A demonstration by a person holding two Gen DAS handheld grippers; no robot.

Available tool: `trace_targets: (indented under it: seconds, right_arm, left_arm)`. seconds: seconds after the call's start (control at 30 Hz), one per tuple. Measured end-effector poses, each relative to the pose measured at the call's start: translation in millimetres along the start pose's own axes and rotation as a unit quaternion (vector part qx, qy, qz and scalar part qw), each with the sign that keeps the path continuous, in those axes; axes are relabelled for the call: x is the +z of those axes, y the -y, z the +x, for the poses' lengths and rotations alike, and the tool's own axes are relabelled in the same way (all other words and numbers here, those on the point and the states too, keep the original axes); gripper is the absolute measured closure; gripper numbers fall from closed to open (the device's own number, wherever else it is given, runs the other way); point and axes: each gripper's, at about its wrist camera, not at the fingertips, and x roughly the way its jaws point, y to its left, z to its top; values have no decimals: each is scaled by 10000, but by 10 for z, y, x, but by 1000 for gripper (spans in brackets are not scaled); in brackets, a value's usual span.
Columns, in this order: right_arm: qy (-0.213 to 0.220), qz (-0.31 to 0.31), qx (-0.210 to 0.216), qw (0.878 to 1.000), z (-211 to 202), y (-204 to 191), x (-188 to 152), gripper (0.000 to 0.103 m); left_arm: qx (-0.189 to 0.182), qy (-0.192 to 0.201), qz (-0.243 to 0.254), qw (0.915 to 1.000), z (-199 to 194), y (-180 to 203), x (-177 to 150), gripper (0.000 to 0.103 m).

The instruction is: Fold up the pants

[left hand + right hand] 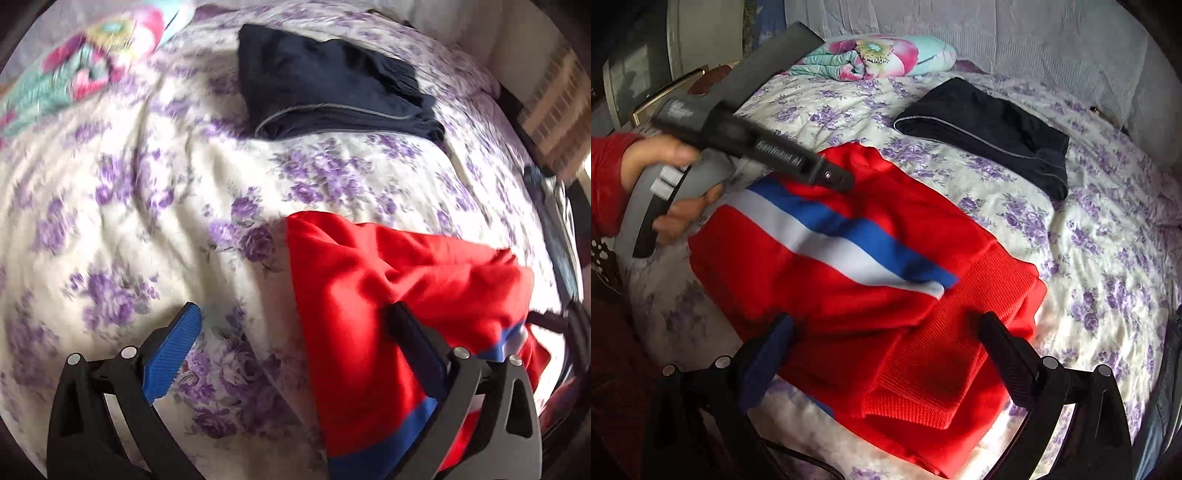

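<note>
Two open grippers, left gripper (295, 317) and right gripper (886, 325), over red pants (849, 288).

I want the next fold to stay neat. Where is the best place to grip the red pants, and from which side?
Probably the ribbed band of the red pants, at the end nearest the right gripper. It is a thick, layered edge lying flat on the bedsheet, so a finger could slide under it. Come from above and the near side; both the right and the left gripper are open.
</note>
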Motion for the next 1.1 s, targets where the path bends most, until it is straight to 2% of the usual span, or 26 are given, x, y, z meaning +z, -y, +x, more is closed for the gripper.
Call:
trace_targets:
  seconds: [0.03,0.07,0.13,0.17,0.23,0.3,0.37,0.4,0.43,0.47,0.5,0.53,0.57,0.63,0.73,0.8,0.83,0.87,0.9,0.93,0.97,1.1]
  right_arm:
    - [-134,305,176,9993,25,77,-42,3]
    - [-216,720,392,9964,40,184,-76,3]
    - [-248,1050,485,9930,-11,301,-78,4]
    - [-163,1076,452,9930,-77,321,-58,4]
    - [285,1026,260,9940,-290,333,-14,4]
    - [639,998,202,9927,-435,354,32,4]
    - [891,1025,192,9905,-476,368,58,4]
    - [855,1025,212,9908,-426,373,72,4]
    - [556,984,168,9934,-288,359,74,4]
    - [31,910,48,9958,-77,345,57,4]
    - [-473,939,109,9944,142,362,2,3]
    - [-479,1183,340,9912,199,419,-60,3]
    - [-294,1383,448,9889,141,477,-65,3]
    - [-256,1674,653,9834,17,618,-42,4]
    - [316,2293,898,9687,-184,942,-107,4]
    - [159,2903,1006,9515,-97,1213,-175,4]
    - [-96,3255,1105,9390,16,1328,-204,4]
    - [-322,3626,1405,9207,143,1427,-250,4]
    - [-422,3955,1774,9002,256,1488,-292,3]
    - [-344,4191,1974,8855,313,1522,-318,3]
    - [-211,4255,1975,8829,311,1518,-319,3]
    - [-144,3955,2204,8915,325,1315,-187,3]
  left_arm:
    - [-73,-25,-288,9996,13,-74,42,4]
    - [-49,-42,-350,9994,-8,-77,74,4]
    - [103,-6,-258,9996,-112,-28,79,5]
    - [98,151,-181,9997,-240,-8,59,6]
    - [-160,481,-67,9987,-538,-7,-14,6]
    - [-579,708,-29,9958,-819,-32,-143,6]
    - [-961,615,9,9935,-936,-18,-298,6]
    - [-1048,368,103,9938,-884,13,-384,6]
    - [-1017,146,209,9945,-765,94,-463,6]
    - [-878,-163,335,9954,-592,152,-568,6]
    - [-711,-460,400,9956,-407,184,-690,5]
    - [-605,-552,391,9959,-253,187,-808,4]
    - [-537,-84,525,9971,-337,240,-871,4]
    - [-581,-308,397,9970,-332,258,-835,4]
    - [-1220,-181,-189,9922,-409,134,-743,5]
    - [-1349,-197,-429,9897,-366,98,-689,5]
    - [-1388,-239,-488,9888,-330,100,-647,5]
    - [-1453,-279,-516,9876,-281,112,-626,5]
    - [-1479,-310,-508,9872,-213,144,-613,5]
    - [-1401,-274,-463,9887,-181,188,-612,5]
    - [-1343,-227,-398,9899,-158,201,-558,5]
    - [-1295,-252,-315,9908,-158,254,-512,5]
